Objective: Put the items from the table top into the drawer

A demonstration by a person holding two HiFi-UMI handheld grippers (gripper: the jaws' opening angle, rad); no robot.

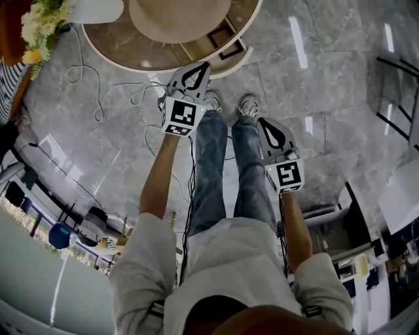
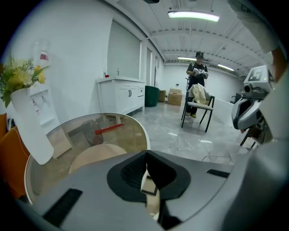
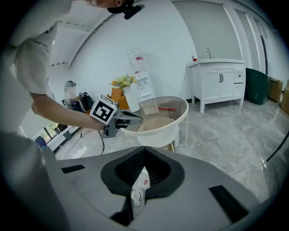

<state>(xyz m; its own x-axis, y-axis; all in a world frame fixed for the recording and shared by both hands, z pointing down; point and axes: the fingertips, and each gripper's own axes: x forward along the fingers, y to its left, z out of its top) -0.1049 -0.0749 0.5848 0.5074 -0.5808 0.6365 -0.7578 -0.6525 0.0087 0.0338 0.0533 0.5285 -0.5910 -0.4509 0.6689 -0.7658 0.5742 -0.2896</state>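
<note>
Left tongs (image 1: 203, 65): jaws together, empty, near counter (image 1: 118, 61) rim. Right tongs (image 1: 261, 120): jaws together, empty, over floor (image 1: 327, 78). On counter: tan hat (image 1: 177, 16), red stick (image 2: 108, 129).

I find no word, number or brand name that I can read. My left marker cube (image 1: 179, 116) and right marker cube (image 1: 285, 175) carry only black-and-white square patterns. The red label (image 3: 138, 57) on the water dispenser (image 3: 143, 88) is too small to make out.

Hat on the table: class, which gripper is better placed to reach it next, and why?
Probably left: the left gripper is close to the table rim near the hat; the right gripper hangs farther back over the floor. Both are shut.
</note>
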